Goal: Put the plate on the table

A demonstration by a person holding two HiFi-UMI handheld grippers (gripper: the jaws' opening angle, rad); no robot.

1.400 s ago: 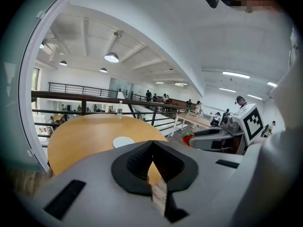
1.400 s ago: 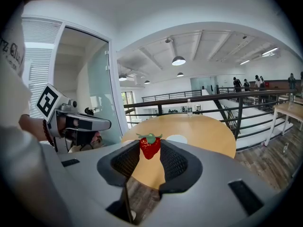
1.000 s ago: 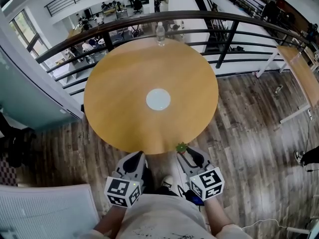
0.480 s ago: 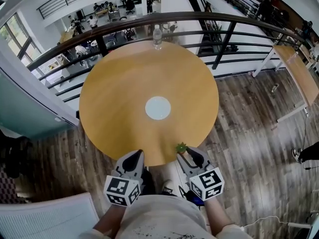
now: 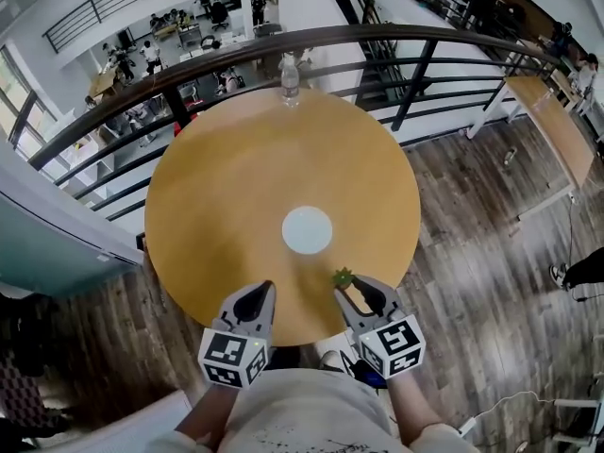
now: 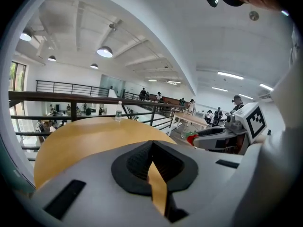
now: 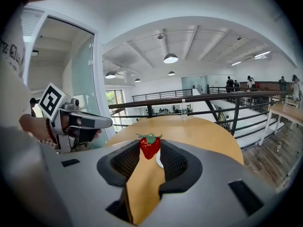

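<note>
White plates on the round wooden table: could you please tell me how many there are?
1. The small round white plate lies flat near the middle of the round wooden table. Almost the whole tabletop shows, so another is unlikely to be hidden.

- Round tan wooden worktop [image 5: 217, 206]: fills the middle of the view.
- Flat white round plate [image 5: 307, 230]: lies on the worktop, a little nearer than its centre.
- Clear plastic bottle [image 5: 290, 81]: upright at the far rim, just beside the dark metal railing [image 5: 425, 38].
- Left tongs [image 5: 254, 298]: over the near rim, apart from the plate.
- Right tongs [image 5: 359, 293]: over the near rim, with a small green-capped item [image 5: 343, 277] at their tip.
- Dark wood-plank floor [image 5: 472, 253]: all around.
- Long pale table [image 5: 557, 125] on white legs: far right.
</note>
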